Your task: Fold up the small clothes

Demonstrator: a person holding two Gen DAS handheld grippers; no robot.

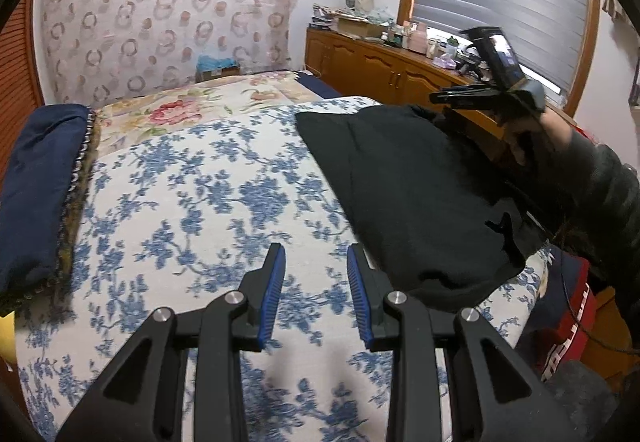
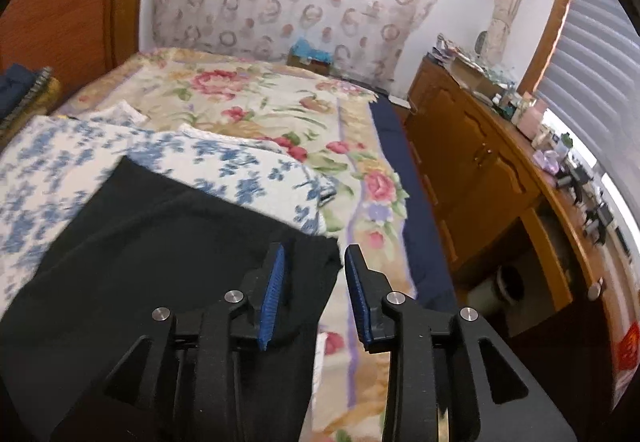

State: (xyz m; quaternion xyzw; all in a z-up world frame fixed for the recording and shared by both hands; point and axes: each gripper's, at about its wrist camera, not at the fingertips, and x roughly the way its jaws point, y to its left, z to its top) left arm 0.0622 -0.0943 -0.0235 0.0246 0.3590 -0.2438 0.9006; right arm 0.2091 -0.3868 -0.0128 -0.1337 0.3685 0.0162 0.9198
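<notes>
We see the black garment lying flat on the blue-flowered cover, just right of our open, empty left gripper and under the open right gripper, no writing legible.

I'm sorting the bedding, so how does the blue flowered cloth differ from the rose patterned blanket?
The blue flowered cloth has small blue sprigs on white; the rose patterned blanket has large pink roses on cream. The blue flowered cloth lies on top, nearer the cameras; the rose patterned blanket runs under it toward the far wall. Only the blue flowered cloth carries the black garment. Both are floral and spread flat.
</notes>
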